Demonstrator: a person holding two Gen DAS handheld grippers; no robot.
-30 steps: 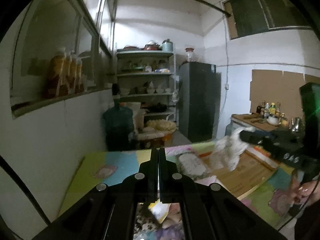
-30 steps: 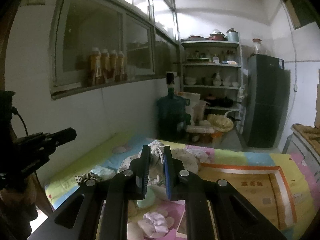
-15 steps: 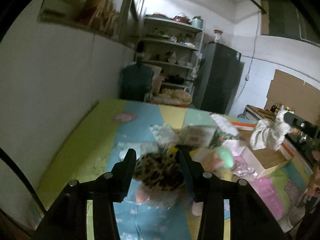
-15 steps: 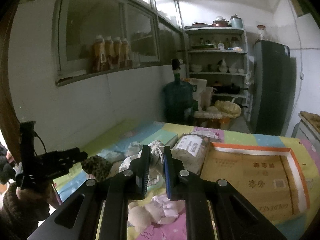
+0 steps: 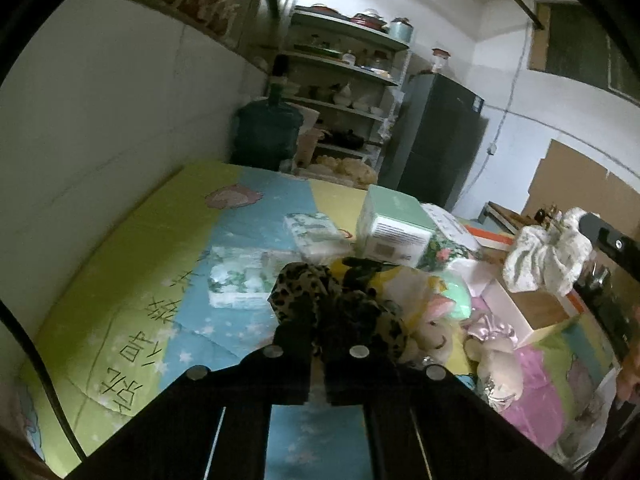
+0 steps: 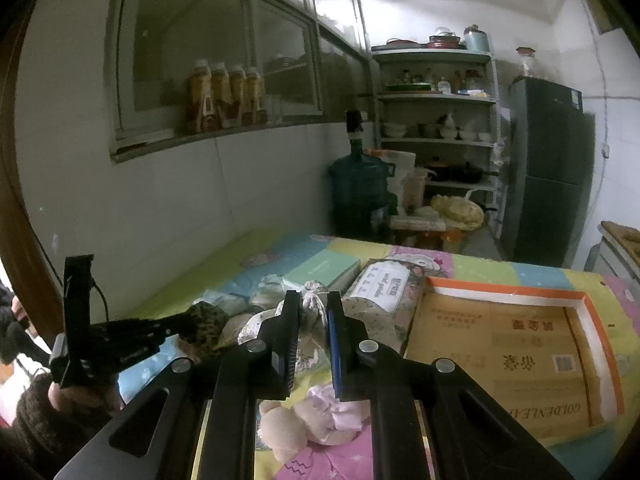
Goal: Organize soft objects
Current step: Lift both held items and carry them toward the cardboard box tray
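My left gripper (image 5: pixel 320 332) is low over the colourful mat, its jaws closing onto a leopard-print scrunchie (image 5: pixel 308 292) that bunches over the fingertips. The right wrist view shows that gripper (image 6: pixel 176 328) at the left, with the leopard scrunchie (image 6: pixel 208 320) at its tip. My right gripper (image 6: pixel 314 316) is shut on a white floral cloth scrunchie (image 6: pixel 314 300), held above the pile of soft things. The same white scrunchie (image 5: pixel 544 256) hangs at the right of the left wrist view. Beside the right gripper lies an open cardboard box (image 6: pixel 500 332) with an orange rim.
Plush toys (image 6: pixel 316 412) lie on the mat under the right gripper. Tissue packs (image 5: pixel 240 284) and a pale green box (image 5: pixel 392 224) sit further back. A wall runs along the left. A water jug (image 6: pixel 360 188), shelves and a dark fridge (image 6: pixel 548 168) stand beyond.
The left gripper dropped toward the mat, opened around the leopard scrunchie and closed on it. The right gripper sank slightly, still holding the white scrunchie.
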